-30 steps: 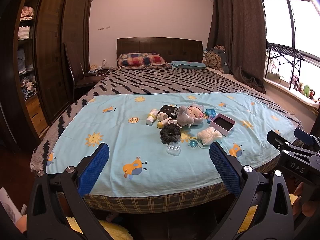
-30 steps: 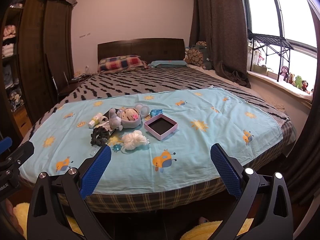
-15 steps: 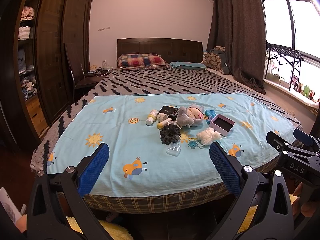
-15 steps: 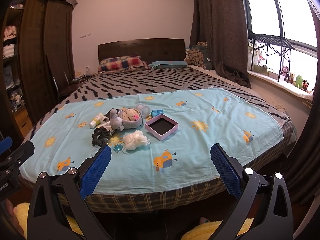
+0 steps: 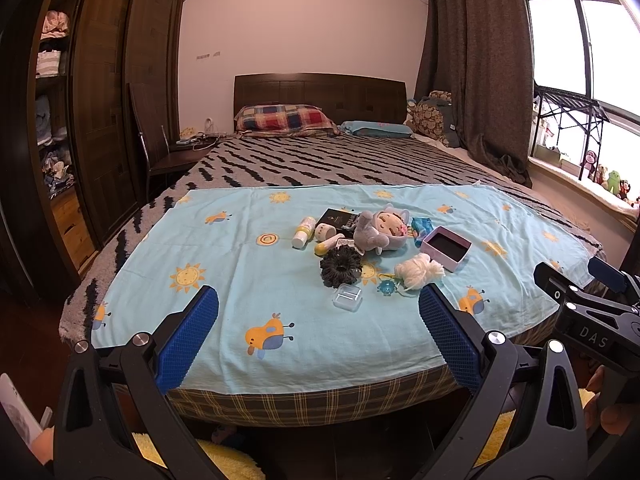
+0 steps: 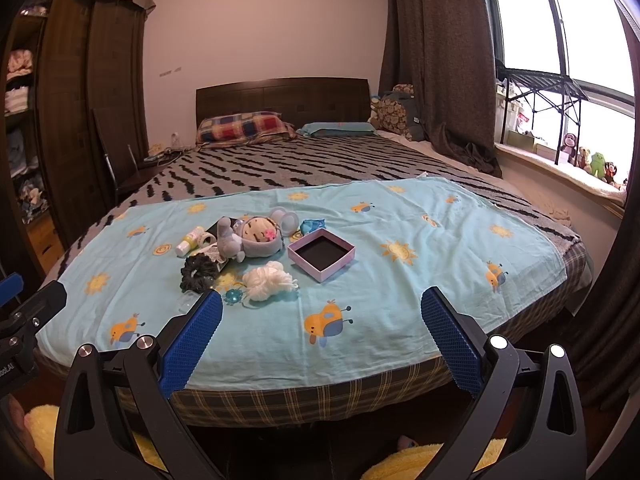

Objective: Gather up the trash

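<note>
Clutter [image 5: 360,248] lies on blue sheet [image 5: 240,280]; both tools gape, empty.

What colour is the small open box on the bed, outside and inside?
The open box is pale pink-lilac outside with a black inside; it shows best in the right wrist view.

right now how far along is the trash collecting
Nothing looks done yet. Both the left gripper and right gripper hang open and empty, short of the bed. The whole pile is left on the blue sheet: plush doll, pink box, scrunchie, clear case.
</note>
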### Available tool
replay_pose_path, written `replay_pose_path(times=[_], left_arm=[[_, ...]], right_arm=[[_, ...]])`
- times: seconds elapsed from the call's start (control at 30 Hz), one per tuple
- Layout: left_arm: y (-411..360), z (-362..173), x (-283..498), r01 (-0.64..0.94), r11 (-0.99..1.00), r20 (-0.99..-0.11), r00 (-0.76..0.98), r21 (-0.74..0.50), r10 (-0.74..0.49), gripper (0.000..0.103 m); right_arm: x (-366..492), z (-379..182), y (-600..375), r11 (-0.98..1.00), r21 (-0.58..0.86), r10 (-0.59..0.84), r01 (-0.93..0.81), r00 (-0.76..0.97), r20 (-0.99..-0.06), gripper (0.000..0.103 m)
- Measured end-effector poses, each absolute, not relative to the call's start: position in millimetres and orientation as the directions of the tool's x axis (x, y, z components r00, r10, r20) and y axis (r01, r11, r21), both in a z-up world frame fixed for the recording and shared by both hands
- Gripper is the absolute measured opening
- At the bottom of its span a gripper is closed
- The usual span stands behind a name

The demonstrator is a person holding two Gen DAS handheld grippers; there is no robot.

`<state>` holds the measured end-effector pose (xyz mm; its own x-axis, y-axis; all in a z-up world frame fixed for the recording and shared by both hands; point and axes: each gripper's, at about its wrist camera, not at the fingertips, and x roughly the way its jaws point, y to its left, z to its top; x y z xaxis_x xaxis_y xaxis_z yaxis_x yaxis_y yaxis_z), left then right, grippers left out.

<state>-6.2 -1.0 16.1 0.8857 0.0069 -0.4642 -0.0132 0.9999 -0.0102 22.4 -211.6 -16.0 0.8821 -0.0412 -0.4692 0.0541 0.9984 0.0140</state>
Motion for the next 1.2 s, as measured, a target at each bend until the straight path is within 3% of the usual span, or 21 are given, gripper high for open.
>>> replay_pose_path(times=[0.23, 0.7, 0.97, 1.2], left_arm=[[-0.5, 3.9, 4.6, -0.003, 1.000, -0.473, 0.881, -0.020, -0.007, 0.095], [8.7, -40.3, 43.4, -0.013, 1.000, -0.501, 0.865, 0.006, 0.015, 0.095], [6.7, -71.1, 82.8, 0.018, 0.998, -0.575, 0.818, 0.057, 0.018, 0.095], [0.2, -98.4, 121.8, 0.116, 0.993, -0.656, 0.751, 0.021, -0.074, 0.095]], right_arm=[[28.0, -23.7, -211.3, 1.000, 0.008, -0.022, 0.029, 0.893, -0.449, 0.100], [70.8, -66.9, -212.6, 0.994, 0.102, 0.074, -0.024, 0.846, -0.527, 0.100], [119.5, -95.9, -206.6, 0.987, 0.139, 0.143, -0.077, 0.810, -0.568, 0.100], [165.8, -114.2, -201.7, 0.973, 0.197, 0.220, -0.122, 0.755, -0.618, 0.096]])
